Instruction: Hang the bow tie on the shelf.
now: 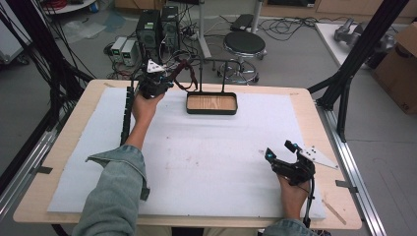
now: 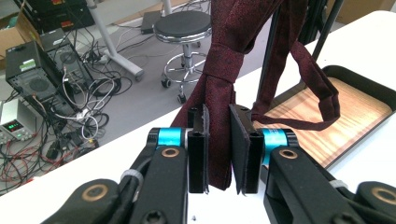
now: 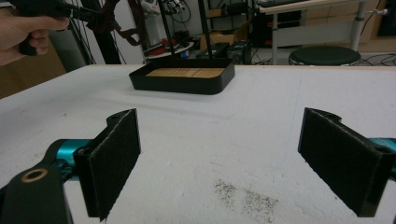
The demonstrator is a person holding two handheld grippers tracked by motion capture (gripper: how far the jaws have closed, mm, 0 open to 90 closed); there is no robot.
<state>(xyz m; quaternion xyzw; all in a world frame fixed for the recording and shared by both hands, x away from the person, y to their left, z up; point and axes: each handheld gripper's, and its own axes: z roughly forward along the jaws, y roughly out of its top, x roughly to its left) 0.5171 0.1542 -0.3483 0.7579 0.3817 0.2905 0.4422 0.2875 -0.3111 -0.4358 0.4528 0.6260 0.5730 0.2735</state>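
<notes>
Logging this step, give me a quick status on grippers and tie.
Left gripper shut on dark red tie, by the tray. Right gripper open, empty. Nothing in the way.

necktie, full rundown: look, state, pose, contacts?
The necktie is dark maroon woven-looking fabric, knotted, with its neck loop still tied. It hangs from the black rack standing in the wood-bottomed tray at the table's far edge. The loop droops to the right over the tray's wood floor; whether it touches is unclear. The blade hangs down between the pads of the left gripper, which are nearly shut around it.
</notes>
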